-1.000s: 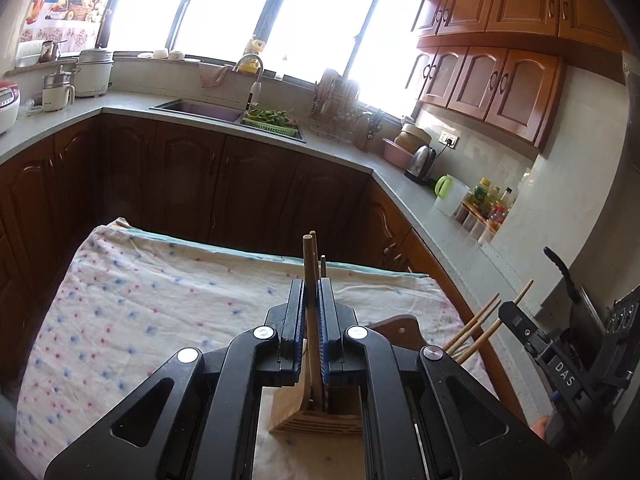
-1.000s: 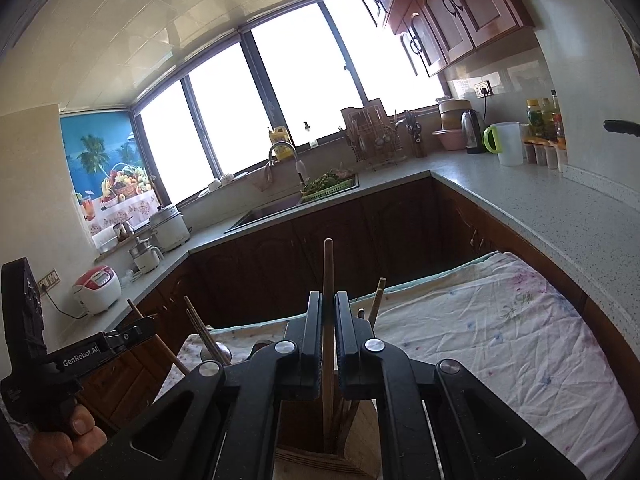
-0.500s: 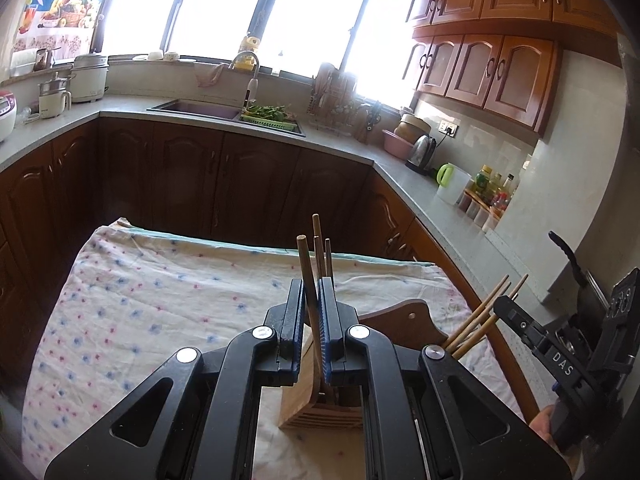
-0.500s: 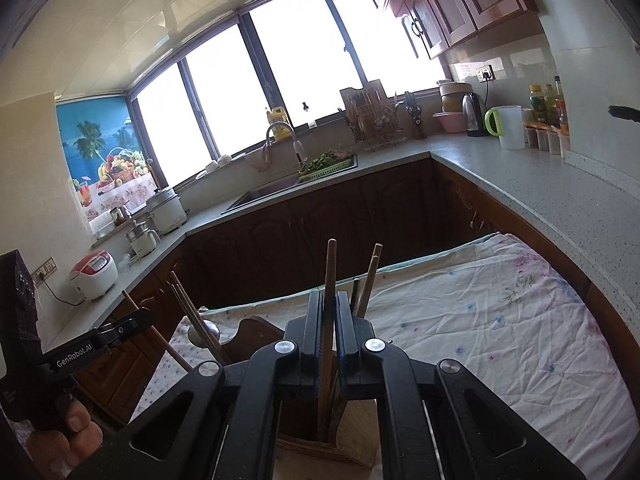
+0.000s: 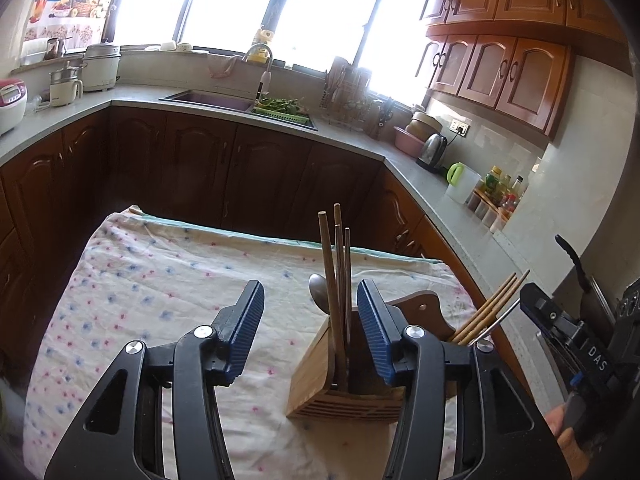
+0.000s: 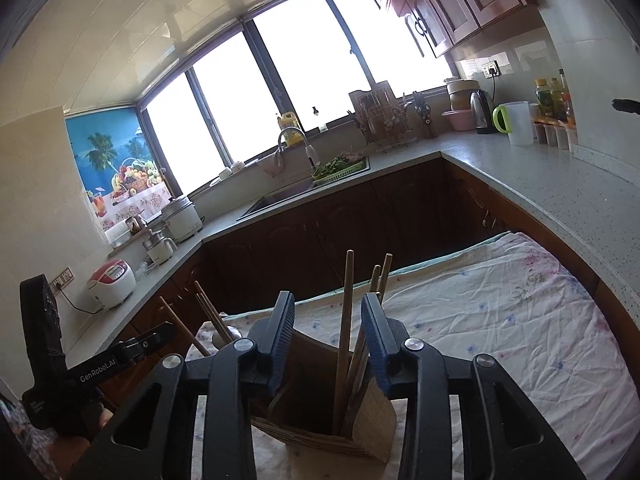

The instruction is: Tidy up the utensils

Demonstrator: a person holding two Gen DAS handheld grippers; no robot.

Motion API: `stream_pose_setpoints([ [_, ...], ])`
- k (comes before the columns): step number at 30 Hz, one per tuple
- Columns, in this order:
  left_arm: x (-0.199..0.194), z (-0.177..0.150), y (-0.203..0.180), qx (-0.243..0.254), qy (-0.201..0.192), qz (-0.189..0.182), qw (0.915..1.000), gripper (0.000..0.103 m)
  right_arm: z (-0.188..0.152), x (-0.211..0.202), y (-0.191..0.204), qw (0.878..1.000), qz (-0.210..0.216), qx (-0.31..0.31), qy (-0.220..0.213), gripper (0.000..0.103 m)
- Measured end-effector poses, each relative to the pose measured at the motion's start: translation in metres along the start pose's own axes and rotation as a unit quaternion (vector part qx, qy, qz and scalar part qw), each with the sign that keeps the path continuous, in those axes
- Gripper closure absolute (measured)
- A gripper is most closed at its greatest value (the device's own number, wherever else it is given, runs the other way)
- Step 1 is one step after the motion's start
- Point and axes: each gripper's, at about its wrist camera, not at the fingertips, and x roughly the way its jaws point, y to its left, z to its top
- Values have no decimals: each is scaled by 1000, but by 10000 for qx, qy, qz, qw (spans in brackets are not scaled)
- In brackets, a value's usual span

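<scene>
A wooden utensil holder [image 5: 340,384] stands on the flowered tablecloth [image 5: 160,280]. Brown chopsticks [image 5: 336,272] stand upright in it beside a metal spoon [image 5: 320,292]. My left gripper [image 5: 309,286] is just in front, its jaws opening; the chopsticks rise between the blue pads, touched by neither. In the right wrist view, the right gripper [image 6: 328,298] is opening too, with chopsticks [image 6: 346,320] free between its pads, resting in the holder [image 6: 320,436]. More chopsticks [image 5: 492,308] lean from the holder's far side.
Dark wooden cabinets under a grey counter [image 5: 460,216] wrap around the table. On the counter are a sink [image 5: 208,98], a kettle [image 5: 432,150], a jug, bottles and a rice cooker [image 6: 110,282]. The cloth [image 6: 500,320] stretches to the right of the holder.
Both grippers were shut on a chopstick over the holder. Their jaws have now spread apart, and the chopsticks stand loose in the holder.
</scene>
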Motion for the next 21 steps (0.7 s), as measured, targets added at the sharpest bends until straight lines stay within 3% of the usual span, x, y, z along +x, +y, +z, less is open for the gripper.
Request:
stream_pose_setpoints([
  [2, -2, -2, 2, -5, 10, 28, 10000, 54, 2, -5, -1, 9999, -39, 20, -103, 47],
  [8, -6, -7, 8, -60, 64, 75, 9999, 54, 2, -12, -10, 9997, -73, 171, -184, 42],
  [10, -8, -9, 9, -55, 73, 99, 9999, 47, 0, -13, -11, 9996, -88, 178, -186, 39],
  [15, -15, -15, 12, -46, 61, 149, 9999, 45, -6, -18, -10, 9997, -76, 159, -153, 36],
  [21, -29, -28, 19, -118, 70, 264, 9996, 20, -19, -29, -10, 9999, -45, 126, -79, 27],
])
